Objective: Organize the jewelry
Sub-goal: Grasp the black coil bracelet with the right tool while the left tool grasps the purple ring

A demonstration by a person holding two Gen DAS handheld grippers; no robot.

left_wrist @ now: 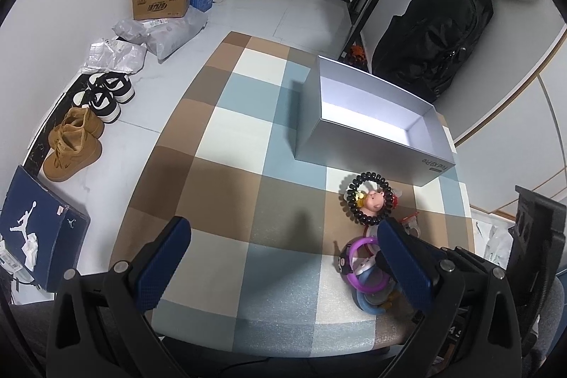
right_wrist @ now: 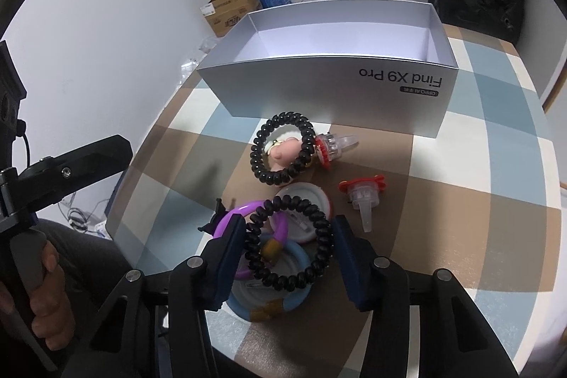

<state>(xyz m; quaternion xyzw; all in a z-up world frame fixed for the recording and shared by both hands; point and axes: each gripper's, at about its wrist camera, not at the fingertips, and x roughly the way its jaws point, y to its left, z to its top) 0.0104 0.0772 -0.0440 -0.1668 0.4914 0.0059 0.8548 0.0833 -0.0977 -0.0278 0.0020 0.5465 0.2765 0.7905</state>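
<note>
Right wrist view: my right tool [right_wrist: 288, 252] squeezes a black coiled ring [right_wrist: 287, 243].
Left wrist view: my left tool [left_wrist: 283, 259] gapes wide, holding nothing.
Box: big grey open cardboard box [right_wrist: 319, 87] sits behind on the checked bench [right_wrist: 478, 201].

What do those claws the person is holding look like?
Each claw has two flat, dark blue textured pads on black arms joined by silver pivot bolts. The left claw and right claw look alike. A bare hand grips a grey handle, with a black cable nearby.

Checkered table [right_wrist: 496, 165] with box [right_wrist: 319, 91], bracelets [right_wrist: 281, 147].
</note>
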